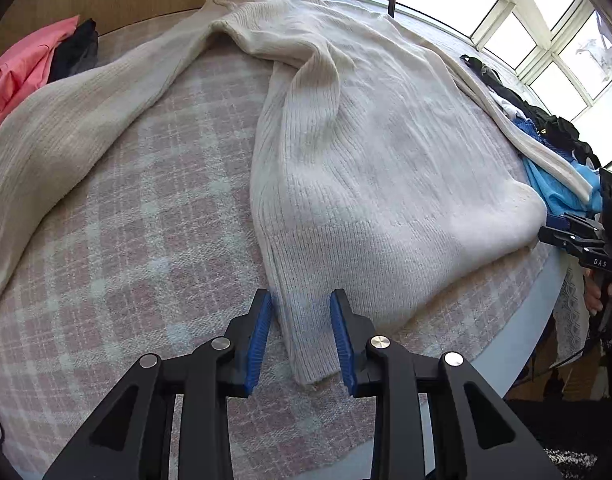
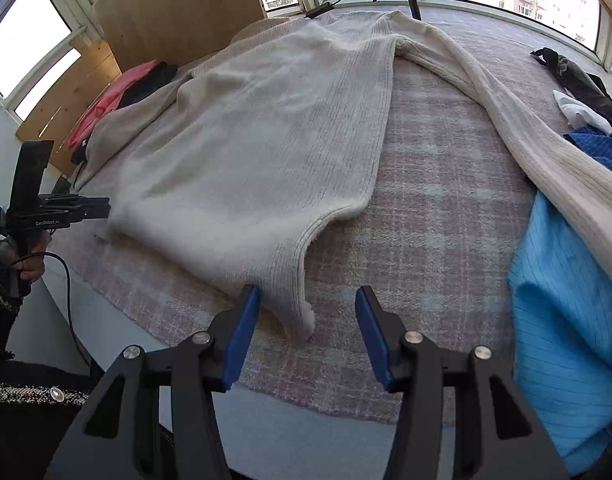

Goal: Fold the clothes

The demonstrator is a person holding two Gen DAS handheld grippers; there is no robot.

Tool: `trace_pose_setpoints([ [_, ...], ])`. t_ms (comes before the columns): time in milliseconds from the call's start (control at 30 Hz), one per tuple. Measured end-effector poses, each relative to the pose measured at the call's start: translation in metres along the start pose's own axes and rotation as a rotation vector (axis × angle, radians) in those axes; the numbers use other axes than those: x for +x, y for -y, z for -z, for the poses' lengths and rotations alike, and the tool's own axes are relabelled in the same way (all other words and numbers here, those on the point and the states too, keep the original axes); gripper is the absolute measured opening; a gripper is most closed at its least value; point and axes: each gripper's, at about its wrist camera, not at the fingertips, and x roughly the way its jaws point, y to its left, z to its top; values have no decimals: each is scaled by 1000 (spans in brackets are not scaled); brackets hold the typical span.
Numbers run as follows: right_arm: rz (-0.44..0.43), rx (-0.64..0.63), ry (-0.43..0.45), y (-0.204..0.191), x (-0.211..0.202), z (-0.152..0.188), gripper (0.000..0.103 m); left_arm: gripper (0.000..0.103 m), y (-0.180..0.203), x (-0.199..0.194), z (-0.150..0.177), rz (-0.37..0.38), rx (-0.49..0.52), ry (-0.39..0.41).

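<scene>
Cream ribbed sweater (image 1: 370,152) spread flat on the pink plaid cloth (image 1: 145,240), sleeves flung out to both sides. Left gripper (image 1: 301,316) low over the hem's near corner — jaws apart, nothing clamped, blue pads (image 1: 259,340) straddling the knit edge. Right gripper (image 2: 308,312) likewise parted and empty at the opposite hem corner, that corner lying between its fingers. Light blue garment (image 2: 562,320) just beside on the right, partly under a sleeve — pink garment (image 1: 21,68) well apart at the far left.
</scene>
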Motion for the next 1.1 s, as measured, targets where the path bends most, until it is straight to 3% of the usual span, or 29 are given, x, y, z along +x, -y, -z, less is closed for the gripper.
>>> trace_pose_setpoints([
  [33,2,-4,5,0,3,0,50,9,1,3,-1,2,0,13],
  [100,-27,9,13,3,10,-3,48,6,5,-1,-3,38,-3,59],
  [133,-54,22,22,4,11,-6,40,6,8,-5,-6,56,-3,82],
  [167,-95,44,15,5,11,-10,8,5,10,-9,-9,66,1,99],
  [200,-116,62,8,6,6,-14,6,5,12,-15,-12,72,-1,109],
  [333,-143,12,84,-6,-62,-28,6,5,12,-81,-7,143,-37,163],
  [500,-102,-26,159,-19,-142,-32,6,0,6,-136,22,102,-24,189],
  [600,-69,6,88,-15,-126,-24,6,0,-13,-116,41,82,-77,117],
  [733,15,38,-98,3,-72,-8,9,0,-31,-74,42,41,-97,53],
  [833,30,68,-120,21,-62,-9,14,0,-39,-55,17,29,-94,74],
  [900,-33,113,-58,33,-71,-24,25,0,-40,-43,-13,35,-84,103],
  [1033,-109,214,81,63,-77,-71,31,4,-33,-17,-78,15,-61,141],
  [1100,-122,243,114,78,-68,-97,31,16,-32,-4,-106,26,-76,151],
])
